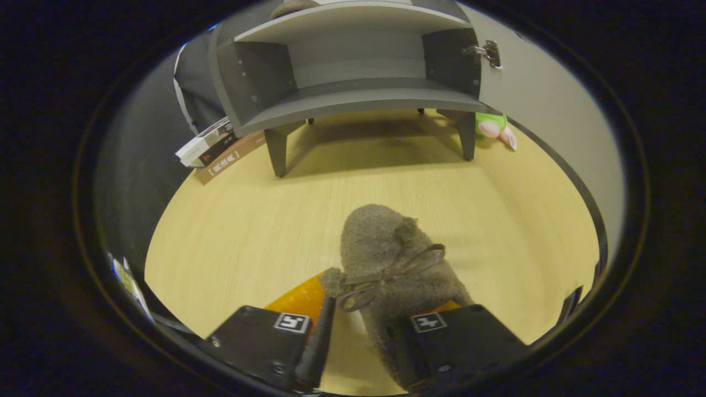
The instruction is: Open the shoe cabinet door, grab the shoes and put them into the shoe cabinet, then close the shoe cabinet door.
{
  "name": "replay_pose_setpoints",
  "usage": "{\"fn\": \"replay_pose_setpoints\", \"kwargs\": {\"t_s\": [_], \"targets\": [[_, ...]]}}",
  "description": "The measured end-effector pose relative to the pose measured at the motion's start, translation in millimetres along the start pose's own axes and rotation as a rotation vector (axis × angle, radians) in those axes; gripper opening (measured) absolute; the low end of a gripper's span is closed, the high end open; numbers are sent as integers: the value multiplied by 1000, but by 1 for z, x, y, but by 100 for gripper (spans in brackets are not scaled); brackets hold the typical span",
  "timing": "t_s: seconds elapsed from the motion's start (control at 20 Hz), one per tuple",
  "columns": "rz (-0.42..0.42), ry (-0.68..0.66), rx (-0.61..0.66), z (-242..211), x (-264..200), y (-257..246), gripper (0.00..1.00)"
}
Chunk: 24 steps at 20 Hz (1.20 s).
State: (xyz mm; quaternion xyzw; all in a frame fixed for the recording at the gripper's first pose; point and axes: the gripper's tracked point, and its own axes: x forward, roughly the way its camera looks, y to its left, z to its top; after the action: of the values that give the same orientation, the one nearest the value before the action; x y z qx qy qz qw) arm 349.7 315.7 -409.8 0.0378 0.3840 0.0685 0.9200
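Shoe (pixel 394 264): grey fuzzy slipper with a bow on top, toe pointing toward the shoe cabinet (pixel 353 66), heel end down between the gripper (pixel 358 336) fingers. Sits over the near edge of the wooden tabletop (pixel 231 220), about mid-width; cannot tell whether resting on the wood or lifted just clear. Left finger (pixel 320 342) seen as a thin blade by the slipper's collar, right finger hidden under the fuzz and its block. Cannot tell whether both press on the slipper or merely straddle it, so grip state left undecided. Orange patch (pixel 300 300) just behind the heel, nature unclear.

Cabinet standing on short legs at the far edge, door (pixel 546 121) swung wide to the right with hinge (pixel 488 52) showing, so opening step judged done. Lower shelf (pixel 358 96) bare and facing the gripper, likely target. Toe-first heading fits a straight push onto that shelf. Something brownish on the cabinet top, too cropped to name.

Books (pixel 212 146) stacked at the far left corner beside the cabinet leg, green plush toy (pixel 493 125) at the far right behind the other leg; both off the straight path. Shelf lip stands above the tabletop, so a lift judged needed before going in.
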Motion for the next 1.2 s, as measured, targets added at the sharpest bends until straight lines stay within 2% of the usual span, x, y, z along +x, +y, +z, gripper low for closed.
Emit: {"fn": "replay_pose_setpoints", "kwargs": {"t_s": [0.2,0.3,0.5,0.65,0.95,1.2], "targets": [[43,13,-19,-2,-9,10,12],[71,1,-20,3,-22,17,8],[97,-83,-50,37,-61,27,7],[90,-187,-113,77,-100,33,7],[101,-379,-156,161,-184,46,7],[77,-513,-178,227,-229,46,7]]}}
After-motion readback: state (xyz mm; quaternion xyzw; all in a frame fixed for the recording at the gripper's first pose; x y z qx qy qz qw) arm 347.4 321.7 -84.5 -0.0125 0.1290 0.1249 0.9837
